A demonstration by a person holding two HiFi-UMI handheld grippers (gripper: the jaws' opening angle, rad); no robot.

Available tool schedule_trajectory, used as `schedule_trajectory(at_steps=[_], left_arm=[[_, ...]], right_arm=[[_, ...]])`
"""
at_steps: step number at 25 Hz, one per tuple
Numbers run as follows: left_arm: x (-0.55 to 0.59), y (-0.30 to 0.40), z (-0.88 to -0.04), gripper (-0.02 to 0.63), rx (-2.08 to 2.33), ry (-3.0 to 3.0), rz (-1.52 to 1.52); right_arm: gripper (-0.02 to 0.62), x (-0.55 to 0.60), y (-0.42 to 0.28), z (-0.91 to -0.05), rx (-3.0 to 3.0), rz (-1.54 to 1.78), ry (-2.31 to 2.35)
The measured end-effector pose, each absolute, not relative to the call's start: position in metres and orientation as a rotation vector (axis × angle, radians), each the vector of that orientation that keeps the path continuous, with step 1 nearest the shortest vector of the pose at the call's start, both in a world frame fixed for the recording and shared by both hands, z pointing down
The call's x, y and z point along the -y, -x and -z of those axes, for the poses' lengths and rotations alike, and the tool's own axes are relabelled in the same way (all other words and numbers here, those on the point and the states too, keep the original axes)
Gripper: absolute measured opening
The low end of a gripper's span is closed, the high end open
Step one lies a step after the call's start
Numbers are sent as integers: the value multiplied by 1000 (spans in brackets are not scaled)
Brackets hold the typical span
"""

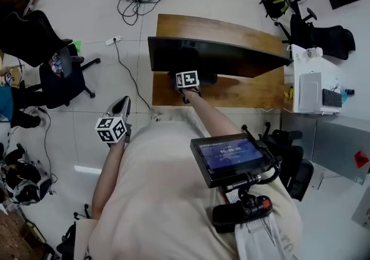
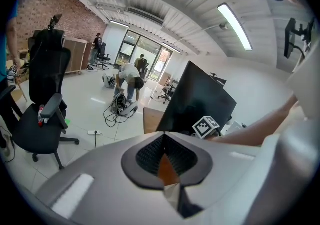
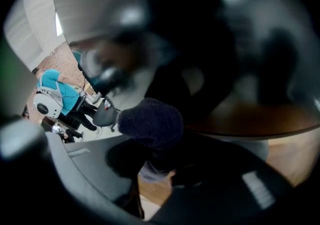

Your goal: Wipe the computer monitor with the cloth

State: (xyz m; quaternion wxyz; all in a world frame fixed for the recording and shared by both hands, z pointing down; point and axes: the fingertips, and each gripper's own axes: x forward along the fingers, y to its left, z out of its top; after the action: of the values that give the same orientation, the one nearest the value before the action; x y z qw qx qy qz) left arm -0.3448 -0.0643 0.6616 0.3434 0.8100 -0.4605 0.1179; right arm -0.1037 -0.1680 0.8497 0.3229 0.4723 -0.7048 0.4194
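Tongs, left (image 1: 120, 106): one pair, jaws pressed together on nothing, held over the floor to the left of the table and well apart from the monitor.
Tongs, right (image 3: 152, 161): one pair, pinching the cloth, reached forward to the monitor's lower edge above the table's front part.
Cloth (image 3: 150, 121): one, dark blue and fuzzy. It is bunched into a lump that sticks out past the jaw tips, close against the monitor's dark front. The view is too blurred to tell whether it touches the glass.
Monitor (image 1: 214, 56): one, wide, curved and black, screen dark, standing on the table and facing the person.
Table (image 1: 231, 29): one, brown wood, carrying the monitor.
Marker cubes (image 1: 111, 129): two, one on each pair of tongs. The right one lies just below the monitor's lower edge in the head view.
Small screen (image 1: 231, 158): one, lit blue, on the rig at the person's chest.
Black office chair (image 1: 43, 51): one on the floor left of the table. The dark chairs at the right are too unclear to count.
Power strip (image 1: 113, 40): one, white, on the floor beside the table's left end, with a black cable trailing from it.
Other people: two in full sight in the left gripper view, one bent over a tangle of cables (image 2: 129, 80) and one standing far back (image 2: 97, 44).
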Motion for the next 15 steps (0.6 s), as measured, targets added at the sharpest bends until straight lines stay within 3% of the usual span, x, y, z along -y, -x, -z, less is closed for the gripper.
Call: schedule_trajectory(at_steps=[15], left_arm=[[38, 366, -665, 5, 1278, -2035, -298]], right_arm=[[118, 171, 158, -864, 1867, -1133, -1150]])
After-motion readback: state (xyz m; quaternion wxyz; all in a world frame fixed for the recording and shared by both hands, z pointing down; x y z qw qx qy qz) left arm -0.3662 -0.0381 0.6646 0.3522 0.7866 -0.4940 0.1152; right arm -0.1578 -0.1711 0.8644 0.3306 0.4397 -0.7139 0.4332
